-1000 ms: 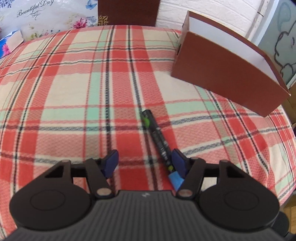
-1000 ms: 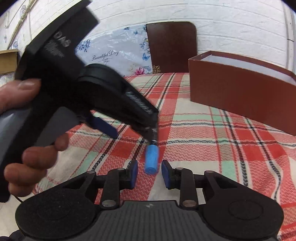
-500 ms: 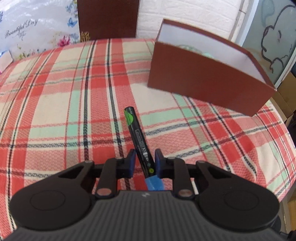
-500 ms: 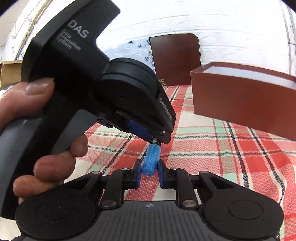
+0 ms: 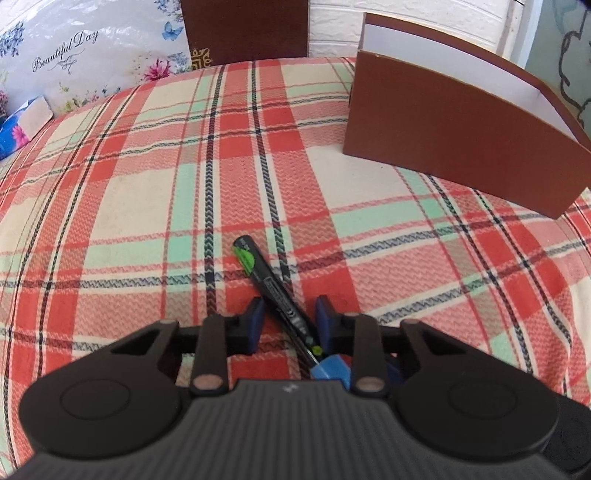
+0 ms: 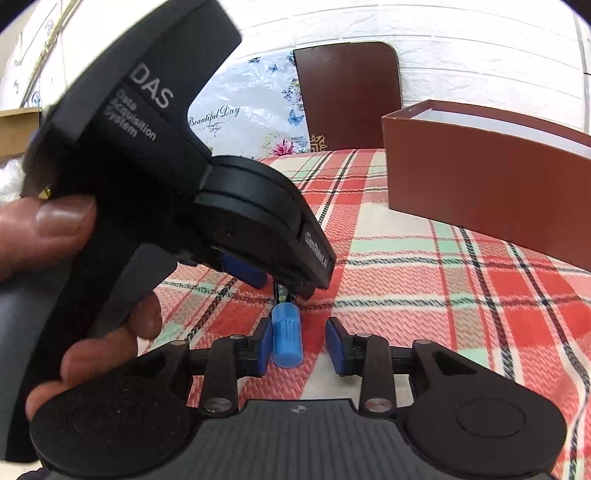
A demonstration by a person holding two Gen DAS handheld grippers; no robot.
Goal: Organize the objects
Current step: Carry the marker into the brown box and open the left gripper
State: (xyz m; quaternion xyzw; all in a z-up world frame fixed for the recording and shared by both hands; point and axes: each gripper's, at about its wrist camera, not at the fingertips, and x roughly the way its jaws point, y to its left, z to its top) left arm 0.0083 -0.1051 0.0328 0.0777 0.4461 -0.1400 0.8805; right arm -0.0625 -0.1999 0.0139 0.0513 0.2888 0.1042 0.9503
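Note:
A black marker (image 5: 273, 288) with a green band and a blue cap (image 5: 330, 369) lies slanted between the fingers of my left gripper (image 5: 289, 319). That gripper's jaws are opening: a gap shows beside the left pad, and the barrel runs close along the right pad. In the right wrist view the blue cap (image 6: 286, 339) sits between the fingers of my right gripper (image 6: 299, 341). It leans on the left pad, with clear space to the right pad, and these jaws are opening too. The left gripper's black housing (image 6: 155, 158) hangs just above the cap.
An open brown box (image 5: 461, 140) with a white inside stands at the back right of the plaid tablecloth (image 5: 147, 184). Behind the table are a dark chair back (image 5: 247, 29) and a floral bag (image 5: 74, 55). A blue tissue pack (image 5: 22, 125) lies far left. A hand (image 6: 55, 221) grips the left gripper.
Half a second ago both grippers were pinched in, the left on the marker barrel and the right on the blue cap. Both pairs of jaws have since spread apart.

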